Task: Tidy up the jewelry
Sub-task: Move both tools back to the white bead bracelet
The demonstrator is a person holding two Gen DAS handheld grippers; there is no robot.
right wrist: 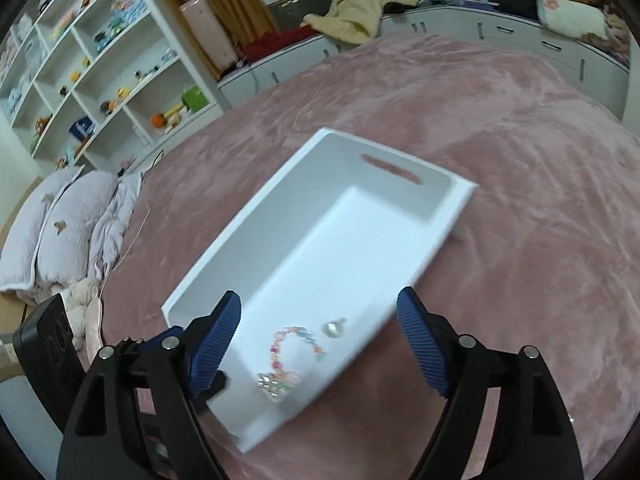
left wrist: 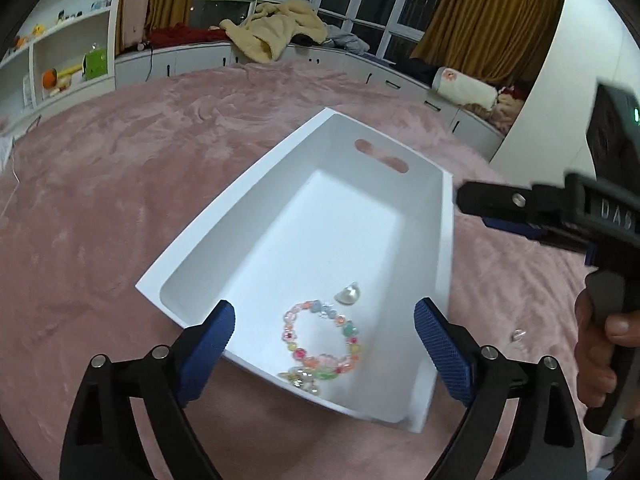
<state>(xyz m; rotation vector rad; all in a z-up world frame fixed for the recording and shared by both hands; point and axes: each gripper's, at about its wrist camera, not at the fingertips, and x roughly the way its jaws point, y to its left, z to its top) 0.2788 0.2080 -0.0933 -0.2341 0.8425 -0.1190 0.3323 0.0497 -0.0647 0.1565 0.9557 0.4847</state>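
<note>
A white bin (left wrist: 240, 184) with a handle slot lies on a pink bedspread (left wrist: 100, 200). At its near end are a colourful bead bracelet (left wrist: 298, 354), a pearl-like piece (left wrist: 348, 294) and a small charm cluster (left wrist: 300, 380). My left gripper (left wrist: 325, 308) is open, its blue pads straddling the bin's near end, with nothing between them. In the right wrist view, slightly blurred, the bin (right wrist: 256, 216) holds the bracelet (right wrist: 276, 344), pearl piece (right wrist: 334, 328) and charm cluster (right wrist: 276, 384). My right gripper (right wrist: 320, 297) is open and empty above them. A hand holds it at the right (left wrist: 476, 212).
A small clear bead (left wrist: 517, 335) lies on the bedspread right of the bin. Pillows (right wrist: 60, 220) and a crumpled blanket sit at the bed's left end. White shelves (right wrist: 100, 60) with toys stand behind. Clothes (left wrist: 272, 28) lie piled on the window bench.
</note>
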